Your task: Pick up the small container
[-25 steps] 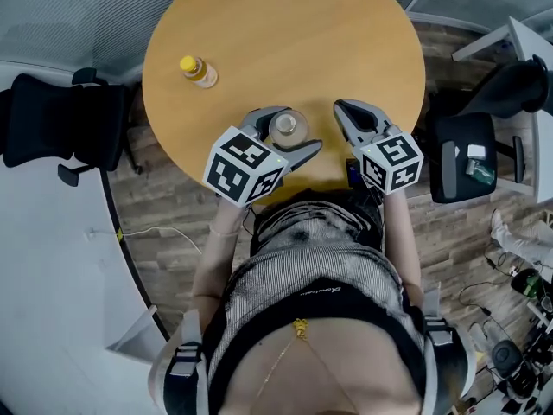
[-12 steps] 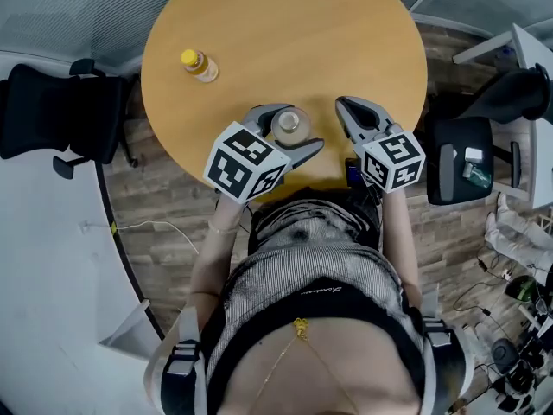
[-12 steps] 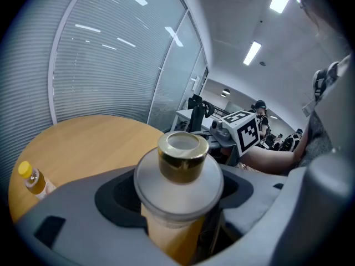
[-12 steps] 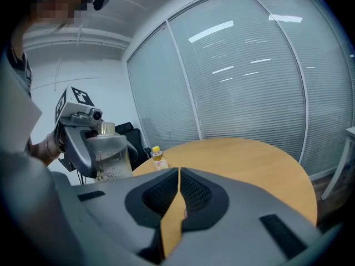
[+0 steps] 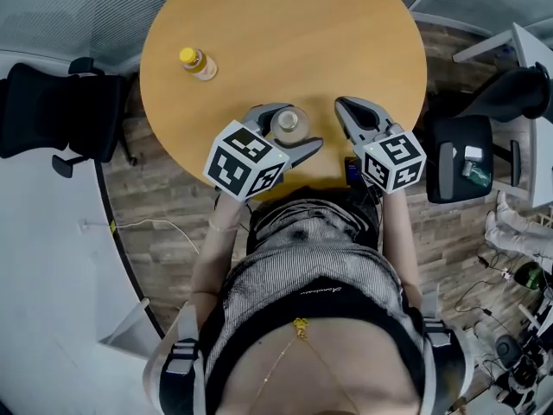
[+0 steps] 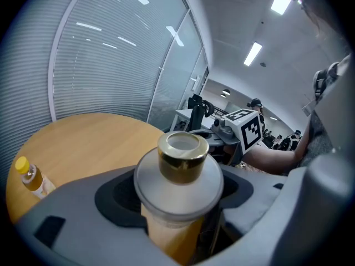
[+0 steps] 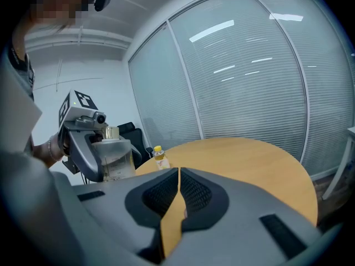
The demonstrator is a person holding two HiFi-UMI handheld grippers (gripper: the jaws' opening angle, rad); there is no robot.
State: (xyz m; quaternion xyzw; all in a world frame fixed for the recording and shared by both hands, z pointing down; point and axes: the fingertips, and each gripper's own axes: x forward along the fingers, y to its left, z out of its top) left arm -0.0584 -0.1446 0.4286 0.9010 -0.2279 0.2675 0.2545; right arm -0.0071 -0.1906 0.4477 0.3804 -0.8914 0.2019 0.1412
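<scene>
The small container (image 5: 289, 126) is a clear jar with a gold neck and a pale disc-shaped shoulder. It sits between the jaws of my left gripper (image 5: 304, 126), which is shut on it at the near edge of the round wooden table (image 5: 285, 33). The left gripper view shows the container (image 6: 178, 170) upright and filling the space between the jaws. My right gripper (image 5: 343, 105) is shut and holds nothing, a little to the right of the container. From the right gripper view, the container (image 7: 113, 157) shows at the left inside the other gripper.
A small bottle with a yellow cap (image 5: 198, 64) lies on the table's far left. A black chair (image 5: 60, 119) stands left of the table, and another chair (image 5: 467, 158) with small items on it stands at the right. Glass walls with blinds ring the room.
</scene>
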